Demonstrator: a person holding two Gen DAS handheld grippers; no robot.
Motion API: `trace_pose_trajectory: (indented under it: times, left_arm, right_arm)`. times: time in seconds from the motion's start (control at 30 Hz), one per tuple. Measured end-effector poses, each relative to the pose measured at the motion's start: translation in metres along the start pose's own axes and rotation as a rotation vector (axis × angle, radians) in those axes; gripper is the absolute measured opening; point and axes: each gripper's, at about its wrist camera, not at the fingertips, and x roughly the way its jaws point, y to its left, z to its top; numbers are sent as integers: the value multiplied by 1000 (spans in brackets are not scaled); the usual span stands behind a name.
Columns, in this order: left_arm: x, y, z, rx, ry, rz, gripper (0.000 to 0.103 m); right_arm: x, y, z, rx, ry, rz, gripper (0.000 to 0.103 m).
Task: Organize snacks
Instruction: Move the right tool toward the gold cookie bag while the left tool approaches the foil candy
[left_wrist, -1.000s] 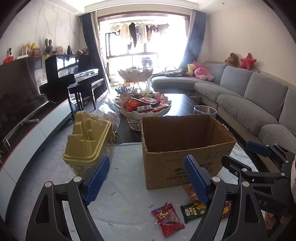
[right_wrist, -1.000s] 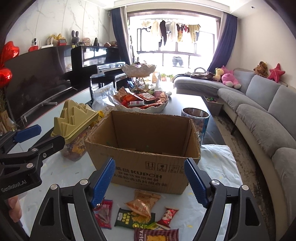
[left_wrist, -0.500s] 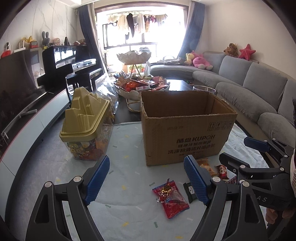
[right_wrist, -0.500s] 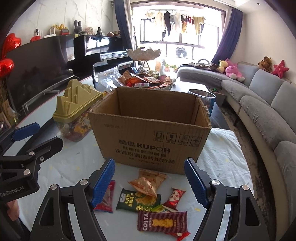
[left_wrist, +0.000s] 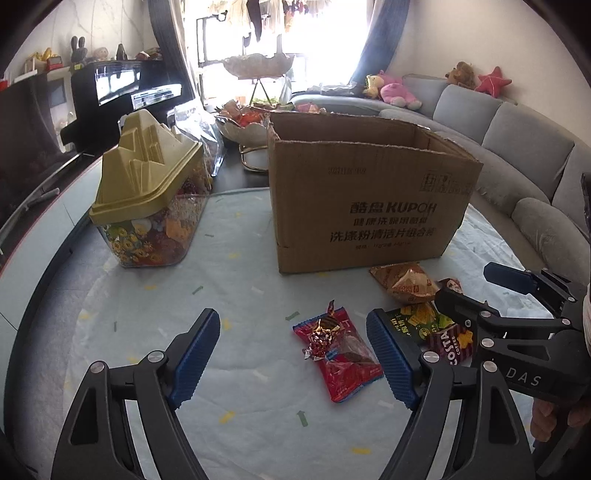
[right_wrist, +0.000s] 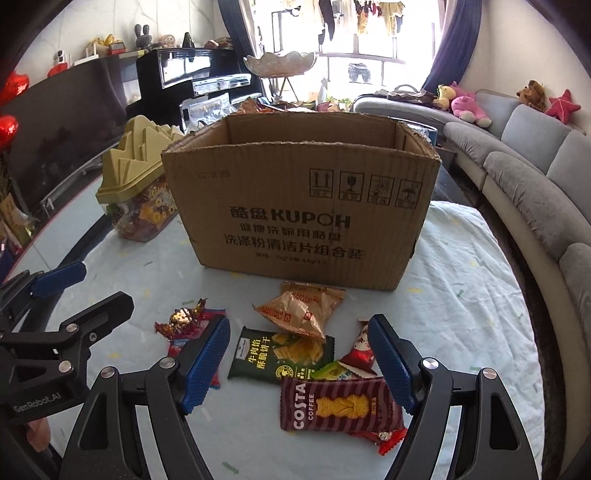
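Both grippers have come down toward the table (left_wrist: 258, 417) since a second ago, so the box (right_wrist: 303, 218) now shows only its printed side and the snacks lie closer below the fingers. Left gripper (left_wrist: 294, 359) has its jaws apart and empty; the red packet (left_wrist: 341, 358) lies between the fingertips, nearer the right-hand one, at about 2 o'clock from the midpoint, not touched. A foil candy (left_wrist: 325, 332) rests on that packet's upper end. Right gripper (right_wrist: 300, 360) also stands apart and empty; in its view the green packet (right_wrist: 277, 354) lies between the pads, the Costa packet (right_wrist: 340, 406) at 5 o'clock below it, the tan packet (right_wrist: 303, 310) at 12 o'clock, just short of the box. A small red candy (right_wrist: 356, 349) sits by the right-hand pad at 3 o'clock. The open box stands at 12 o'clock from both grippers, and the lidded jar (left_wrist: 147, 206) at 10 o'clock, left of the box, well apart from the snacks.
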Motion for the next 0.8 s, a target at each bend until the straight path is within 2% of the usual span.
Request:
trace_pose_trajectory:
  times: [0.33, 0.8]
  left_arm:
    - [29, 0, -9, -14, 60, -18, 73]
    - [57, -2, -7, -47, 108, -93, 50]
  right_arm:
    - [20, -9, -10, 32, 46, -4, 77]
    - [40, -16, -6, 78, 66, 13, 77]
